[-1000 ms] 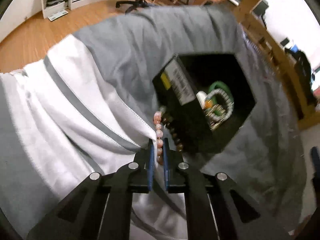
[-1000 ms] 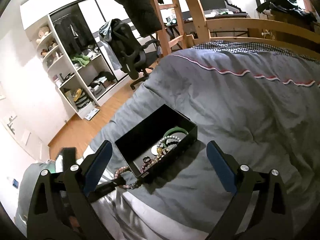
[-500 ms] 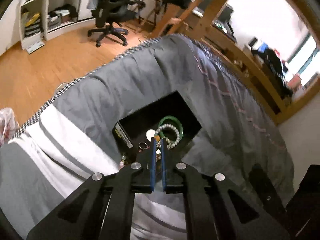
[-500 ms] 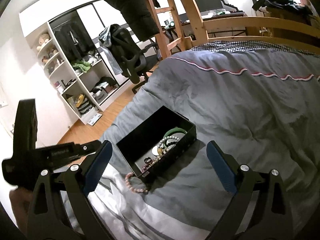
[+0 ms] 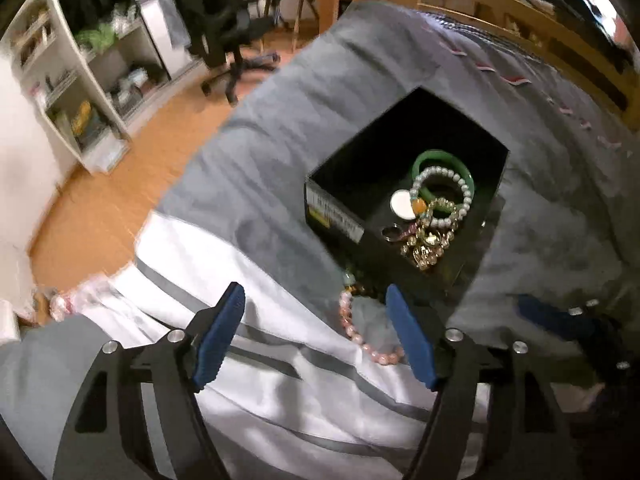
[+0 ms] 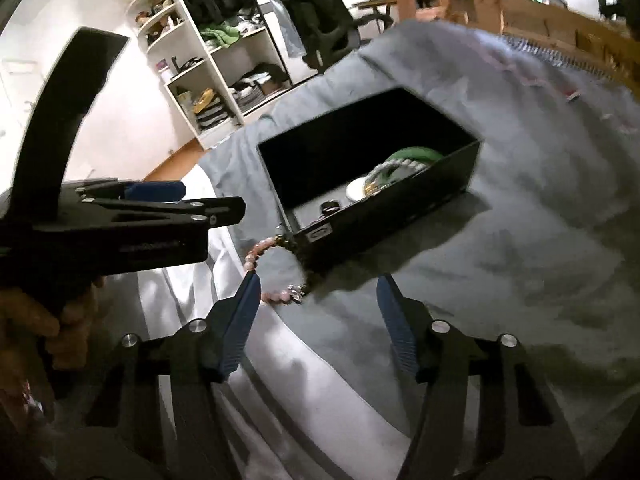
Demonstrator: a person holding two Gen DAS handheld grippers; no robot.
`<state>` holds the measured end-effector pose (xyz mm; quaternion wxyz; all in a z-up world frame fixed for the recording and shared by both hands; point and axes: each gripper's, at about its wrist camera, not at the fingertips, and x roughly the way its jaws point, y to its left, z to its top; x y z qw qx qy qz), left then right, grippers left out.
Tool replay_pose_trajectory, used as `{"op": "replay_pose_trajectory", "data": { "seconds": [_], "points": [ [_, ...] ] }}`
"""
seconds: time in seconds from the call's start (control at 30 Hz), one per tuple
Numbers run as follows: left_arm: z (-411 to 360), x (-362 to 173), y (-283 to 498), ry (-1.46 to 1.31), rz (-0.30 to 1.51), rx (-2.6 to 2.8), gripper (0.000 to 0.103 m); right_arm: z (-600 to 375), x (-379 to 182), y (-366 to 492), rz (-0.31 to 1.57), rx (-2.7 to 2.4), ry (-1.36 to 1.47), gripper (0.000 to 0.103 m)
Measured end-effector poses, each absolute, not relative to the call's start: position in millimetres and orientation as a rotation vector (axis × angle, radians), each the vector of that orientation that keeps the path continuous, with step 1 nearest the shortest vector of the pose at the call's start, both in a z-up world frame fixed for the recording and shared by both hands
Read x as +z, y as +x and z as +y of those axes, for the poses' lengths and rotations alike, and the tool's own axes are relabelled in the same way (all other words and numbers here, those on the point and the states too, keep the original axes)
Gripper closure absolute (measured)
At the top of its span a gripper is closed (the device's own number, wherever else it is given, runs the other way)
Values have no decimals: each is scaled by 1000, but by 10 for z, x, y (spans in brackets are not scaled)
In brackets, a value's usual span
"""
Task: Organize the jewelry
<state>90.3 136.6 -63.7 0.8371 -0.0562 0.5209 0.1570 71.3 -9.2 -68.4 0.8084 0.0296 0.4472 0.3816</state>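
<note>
A black open rectangular cardboard box (image 5: 404,184) stands on the grey quilted bed cover (image 5: 280,120). Inside it, toward one end, lies a heap of jewelry: a green smooth round bangle (image 5: 442,160), a bracelet of white pearl-like beads (image 5: 448,196), a small white round disc (image 5: 403,205) and a tangle of gold-coloured chain pieces (image 5: 426,246) (the single pieces in this tangle are too small to tell apart). The other end of the box shows only its dark floor.

A bracelet of pink round beads with some darker beads (image 5: 362,328) lies outside the box, on the cover just beside the box's near corner, where the grey cover meets the white sheet with grey stripes (image 5: 248,360).

The left gripper (image 5: 316,332) hovers over the sheet with its blue pads (image 5: 218,340) spread wide, grasping nothing; the pink bracelet lies near its right pad. The right gripper (image 6: 320,320) is released as well, its blue pads (image 6: 236,328) far apart, and the pink bracelet (image 6: 256,258) lies just in front of the left pad, whether touching it I cannot tell. In the right wrist view the left gripper (image 6: 156,196) shows from the side, held by the person's hand (image 6: 44,320).
</note>
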Motion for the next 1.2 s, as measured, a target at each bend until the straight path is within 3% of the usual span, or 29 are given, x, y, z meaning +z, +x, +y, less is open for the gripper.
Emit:
{"op": "replay_pose_trajectory", "data": {
  "seconds": [0.03,0.1,0.17,0.33,0.43,0.47,0.53,0.73,1.1,1.17,1.2],
  "points": [
    [1417,-725,926,-173,1135,306,52,-53,-765,793,973,827,109,45],
    [1468,-866,947,-206,1180,293,63,6,-875,888,1000,825,134,49],
    [1474,-1008,973,-175,1217,312,63,96,-1027,943,1033,824,134,49],
    [1544,-1178,1017,-191,1270,337,66,276,-1303,904,1034,828,76,65],
    [1523,-1193,1033,-179,1274,351,75,331,-1309,831,1010,860,51,83],
    [1509,-1191,1027,-184,1270,352,77,340,-1289,800,1004,875,47,93],
    [1491,-1156,1021,-202,1260,351,87,375,-1231,706,986,902,23,94],
    [1469,-962,954,-269,1231,315,97,281,-997,543,942,965,97,94],
    [1283,158,760,-280,968,189,97,-157,261,545,686,936,152,94],
    [1271,320,777,-281,925,175,85,-194,394,642,673,914,145,94],
    [1290,399,800,-269,907,190,57,-186,445,725,674,898,145,94]
  ]
}}
